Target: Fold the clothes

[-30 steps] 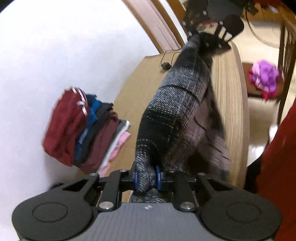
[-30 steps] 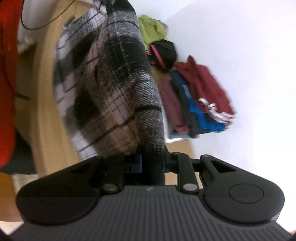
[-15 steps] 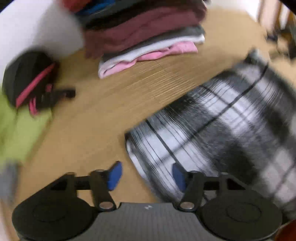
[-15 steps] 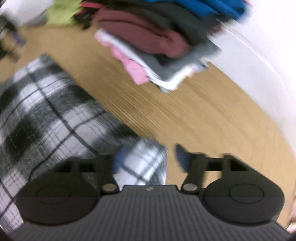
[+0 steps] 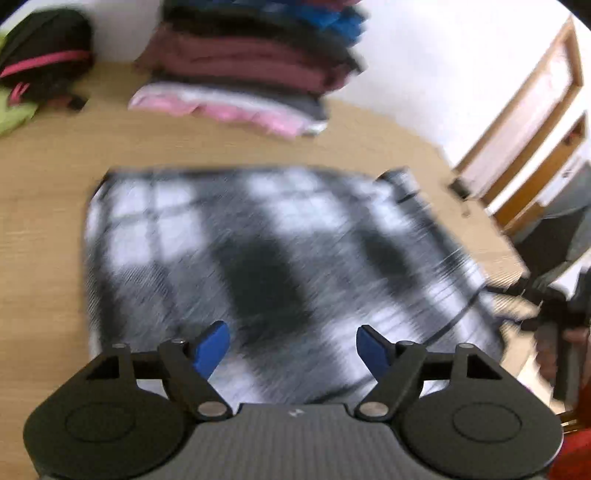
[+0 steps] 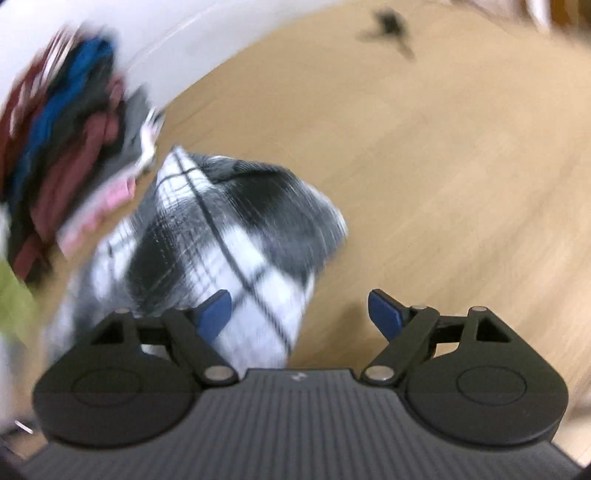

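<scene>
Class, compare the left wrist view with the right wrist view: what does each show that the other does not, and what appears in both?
Only the left wrist view shows the black bag with a pink stripe, the wooden-framed door and the left gripper, its jaws opening over the cloth, gripping nothing.

Only the right wrist view shows a small dark object on the far tabletop and the right gripper, open and empty.

Both show the plaid garment lying on the wooden table and the stack of folded clothes.
</scene>
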A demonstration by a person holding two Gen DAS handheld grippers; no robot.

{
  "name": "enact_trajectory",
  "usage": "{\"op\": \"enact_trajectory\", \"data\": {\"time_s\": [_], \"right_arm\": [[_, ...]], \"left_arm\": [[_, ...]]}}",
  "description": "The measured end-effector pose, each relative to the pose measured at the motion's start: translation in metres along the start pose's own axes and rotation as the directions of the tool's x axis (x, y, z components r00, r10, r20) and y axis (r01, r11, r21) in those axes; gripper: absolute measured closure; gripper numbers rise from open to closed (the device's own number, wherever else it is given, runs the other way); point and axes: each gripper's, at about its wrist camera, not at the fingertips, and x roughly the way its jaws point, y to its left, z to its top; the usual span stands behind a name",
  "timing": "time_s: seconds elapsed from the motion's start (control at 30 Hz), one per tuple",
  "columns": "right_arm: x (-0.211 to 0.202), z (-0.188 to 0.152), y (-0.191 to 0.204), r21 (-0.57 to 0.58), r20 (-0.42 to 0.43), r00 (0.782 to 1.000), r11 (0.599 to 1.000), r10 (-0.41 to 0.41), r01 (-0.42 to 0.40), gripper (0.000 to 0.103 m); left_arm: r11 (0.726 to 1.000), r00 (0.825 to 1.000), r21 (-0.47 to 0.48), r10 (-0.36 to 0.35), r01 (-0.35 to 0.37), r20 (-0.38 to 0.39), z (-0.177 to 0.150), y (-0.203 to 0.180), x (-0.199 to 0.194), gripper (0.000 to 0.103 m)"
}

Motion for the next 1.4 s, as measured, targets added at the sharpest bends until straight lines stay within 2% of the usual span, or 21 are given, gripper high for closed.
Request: {"op": "enact_trajectory", "data": {"time_s": [0.1,0.23,0.3,0.37,0.4,0.43,0.5,0.53,0.57,0.63,0.67,0.7,0.77,0.83,0.9,0.97,1.0,1.07,1.17,1.3,1.4], "right_arm": [[-0.003,-0.010,-0.022,0.132,0.007,0.995,0.986,0.104,-0.104,0.018],[0.013,0.001,-0.023,0.105,-0.021,0.974,0.970,0.225,-0.221,0.016],[0.022,0.004,-0.019,0.099,-0.050,0.959,0.956,0.280,-0.275,0.015],[0.030,0.005,-0.015,0.109,-0.094,0.939,0.941,0.331,-0.321,0.015],[0.034,0.004,-0.012,0.117,-0.116,0.928,0.932,0.355,-0.343,0.015],[0.037,0.002,-0.009,0.126,-0.135,0.918,0.925,0.373,-0.357,0.015],[0.044,-0.002,-0.004,0.172,-0.178,0.901,0.914,0.396,-0.368,0.051],[0.053,-0.002,-0.002,0.201,-0.214,0.900,0.918,0.381,-0.341,0.075],[0.062,-0.001,-0.004,0.244,-0.232,0.898,0.916,0.373,-0.318,0.086],[0.076,0.003,-0.015,0.352,-0.229,0.885,0.882,0.406,-0.314,0.093],[0.081,0.008,-0.018,0.384,-0.226,0.880,0.868,0.419,-0.314,0.093],[0.083,0.014,-0.020,0.386,-0.220,0.882,0.868,0.416,-0.313,0.093],[0.081,0.034,-0.021,0.350,-0.175,0.903,0.882,0.393,-0.316,0.093],[0.075,0.060,-0.030,0.313,-0.092,0.933,0.900,0.348,-0.305,0.094],[0.065,0.088,-0.040,0.263,-0.010,0.954,0.921,0.300,-0.287,0.094],[0.052,0.116,-0.043,0.175,0.058,0.968,0.952,0.244,-0.251,0.094],[0.043,0.126,-0.039,0.113,0.080,0.974,0.969,0.211,-0.219,0.094],[0.022,0.138,-0.024,-0.035,0.125,0.981,0.989,0.149,-0.146,0.093],[-0.009,0.136,0.002,-0.232,0.198,0.973,0.970,0.119,-0.071,0.093],[-0.051,0.107,0.038,-0.426,0.279,0.948,0.905,0.154,-0.022,0.093],[-0.085,0.066,0.066,-0.550,0.299,0.935,0.835,0.190,0.007,0.093]], "left_arm": [[0.982,0.995,0.165,-0.093,0.087,0.034,0.046,-0.033,0.011,0.022],[0.903,0.981,0.386,-0.192,0.187,-0.026,0.129,-0.091,0.065,0.010],[0.866,0.982,0.465,-0.141,0.183,-0.123,0.168,-0.121,0.117,0.010],[0.798,0.974,0.579,-0.045,0.169,-0.223,0.192,-0.149,0.169,0.010],[0.757,0.963,0.632,0.012,0.168,-0.270,0.202,-0.160,0.195,0.010],[0.735,0.939,0.655,0.078,0.172,-0.334,0.207,-0.167,0.220,0.012],[0.692,0.871,0.697,0.210,0.188,-0.444,0.219,-0.182,0.270,0.024],[0.688,0.849,0.697,0.233,0.202,-0.475,0.221,-0.189,0.285,0.025],[0.687,0.831,0.692,0.236,0.225,-0.504,0.221,-0.195,0.297,0.025],[0.683,0.791,0.679,0.244,0.269,-0.560,0.220,-0.209,0.322,0.029],[0.671,0.781,0.685,0.253,0.284,-0.571,0.216,-0.215,0.331,0.037],[0.646,0.781,0.708,0.273,0.284,-0.562,0.210,-0.222,0.338,0.047],[0.624,0.808,0.733,0.266,0.272,-0.526,0.209,-0.235,0.342,0.057],[0.637,0.860,0.742,0.242,0.208,-0.448,0.219,-0.246,0.344,0.076],[0.667,0.904,0.730,0.208,0.147,-0.373,0.231,-0.258,0.344,0.082],[0.668,0.937,0.731,0.151,0.137,-0.314,0.237,-0.272,0.339,0.084],[0.657,0.952,0.740,0.113,0.144,-0.286,0.238,-0.280,0.332,0.085],[0.634,0.968,0.758,0.061,0.152,-0.245,0.236,-0.292,0.314,0.085],[0.596,0.983,0.788,-0.016,0.158,-0.185,0.233,-0.304,0.276,0.086],[0.547,0.986,0.820,-0.114,0.167,-0.125,0.231,-0.294,0.210,0.086],[0.554,0.982,0.815,-0.167,0.169,-0.090,0.223,-0.268,0.154,0.086]]}}
